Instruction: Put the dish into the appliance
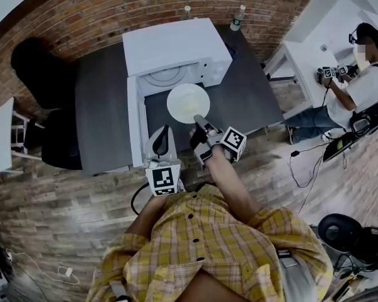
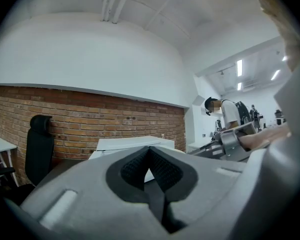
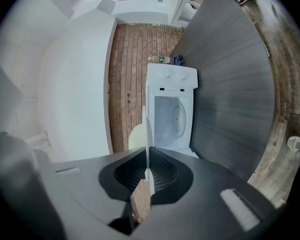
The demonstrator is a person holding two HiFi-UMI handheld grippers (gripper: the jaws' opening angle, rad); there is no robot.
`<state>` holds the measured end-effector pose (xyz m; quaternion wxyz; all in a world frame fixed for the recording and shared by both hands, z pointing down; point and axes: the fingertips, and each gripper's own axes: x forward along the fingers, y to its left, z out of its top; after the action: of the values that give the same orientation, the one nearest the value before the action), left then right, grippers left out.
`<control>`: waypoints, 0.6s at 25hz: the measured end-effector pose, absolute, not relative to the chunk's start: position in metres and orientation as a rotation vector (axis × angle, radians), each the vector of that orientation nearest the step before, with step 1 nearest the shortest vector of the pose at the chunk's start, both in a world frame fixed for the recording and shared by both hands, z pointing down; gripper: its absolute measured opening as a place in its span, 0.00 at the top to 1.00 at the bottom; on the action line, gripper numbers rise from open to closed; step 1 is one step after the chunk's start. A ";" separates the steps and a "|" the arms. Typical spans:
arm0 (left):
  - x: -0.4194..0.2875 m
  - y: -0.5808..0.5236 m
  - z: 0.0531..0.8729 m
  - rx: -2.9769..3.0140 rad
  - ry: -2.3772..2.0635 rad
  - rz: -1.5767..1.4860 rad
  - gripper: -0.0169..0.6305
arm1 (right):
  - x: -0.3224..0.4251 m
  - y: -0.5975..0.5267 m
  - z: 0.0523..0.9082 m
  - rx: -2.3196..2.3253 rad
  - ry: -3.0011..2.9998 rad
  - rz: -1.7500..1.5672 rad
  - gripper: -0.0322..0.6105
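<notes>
Head view: the right gripper (image 1: 200, 122) pinches the white dish (image 1: 188, 102) by its near rim, just outside the open mouth of the microwave (image 1: 176, 46). The left gripper (image 1: 163, 131), closed and empty, hangs beside the swung-out door (image 1: 133, 128).

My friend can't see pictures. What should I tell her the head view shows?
A person in a yellow checked shirt holds a white plate by its edge in the right gripper, in front of an open white microwave on a dark table. The left gripper is beside it, holding nothing.
</notes>
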<state>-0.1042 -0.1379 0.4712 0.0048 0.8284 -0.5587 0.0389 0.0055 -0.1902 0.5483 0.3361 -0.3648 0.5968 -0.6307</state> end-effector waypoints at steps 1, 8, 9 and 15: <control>-0.105 -0.140 0.471 2.597 -1.744 0.121 0.98 | 0.005 -0.193 0.548 -0.953 1.554 -1.645 0.92; -0.102 -0.152 0.473 2.597 -1.742 0.131 0.98 | 0.006 -0.206 0.552 -0.952 1.552 -1.657 0.92; -0.101 -0.154 0.474 2.595 -1.744 0.131 0.98 | 0.006 -0.208 0.554 -0.950 1.552 -1.663 0.92; -0.097 -0.169 0.474 2.565 -1.772 0.125 0.98 | 0.008 -0.225 0.570 -0.946 1.534 -1.711 0.92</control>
<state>-0.0970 -0.1693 0.4742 0.0109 0.8221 -0.5679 0.0400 0.0078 -0.2250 0.5696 0.3222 -0.3603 0.5844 -0.6518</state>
